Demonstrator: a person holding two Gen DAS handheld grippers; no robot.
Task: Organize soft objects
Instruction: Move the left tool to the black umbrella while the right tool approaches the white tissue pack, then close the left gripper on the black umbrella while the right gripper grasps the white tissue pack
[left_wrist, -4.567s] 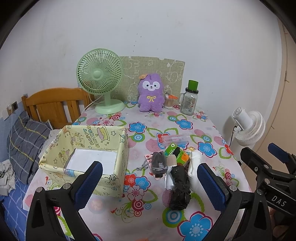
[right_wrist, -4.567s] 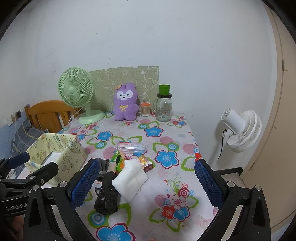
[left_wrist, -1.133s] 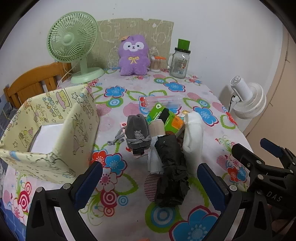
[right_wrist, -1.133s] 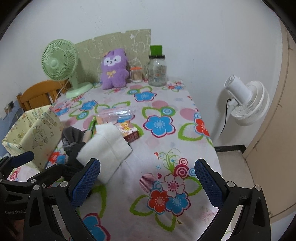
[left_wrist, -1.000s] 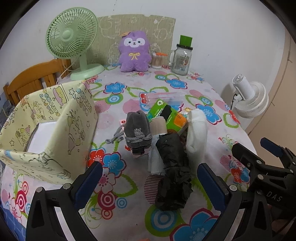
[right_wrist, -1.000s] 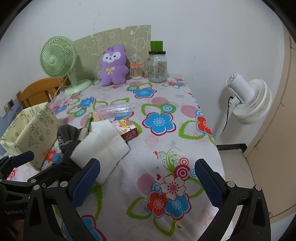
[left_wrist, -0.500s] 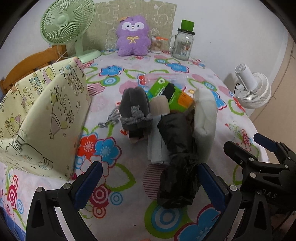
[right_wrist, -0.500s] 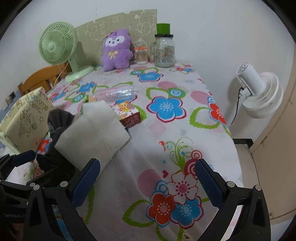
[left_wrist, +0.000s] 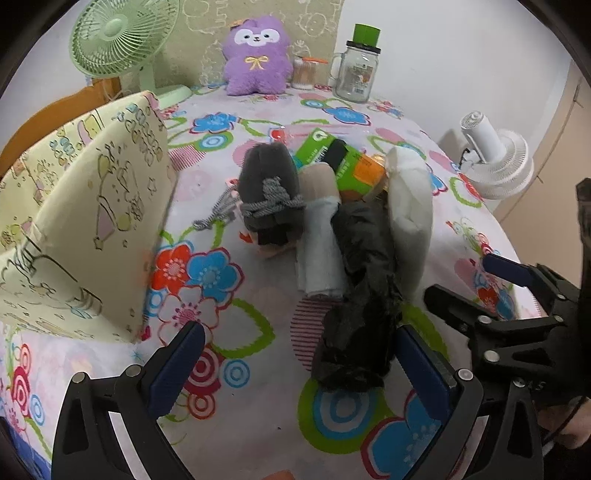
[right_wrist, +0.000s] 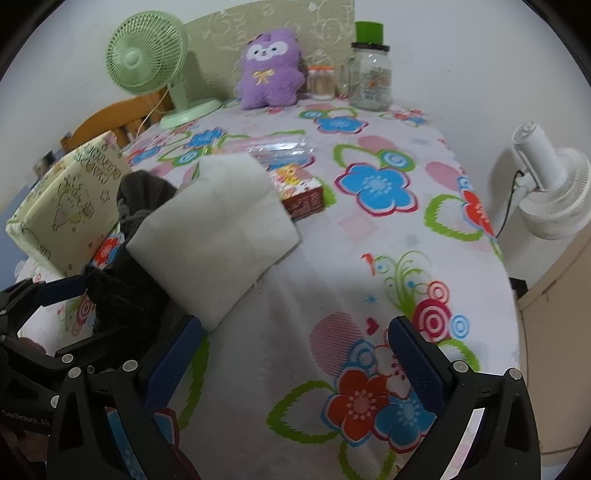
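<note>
Left gripper (left_wrist: 295, 363) wide open — black bundle (left_wrist: 364, 295) between fingers.

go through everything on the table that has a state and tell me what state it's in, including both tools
left tool: open, holding nothing
right tool: open, holding nothing
yellow fabric box: on the table
black bundle: crumpled, lying flat
white folded cloth: folded, resting on the pile
grey pouch: tied with cord
glass jar: upright, lidded

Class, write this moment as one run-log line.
left gripper: open, near black bundle | right gripper: open, beside white cloth | box: left
</note>
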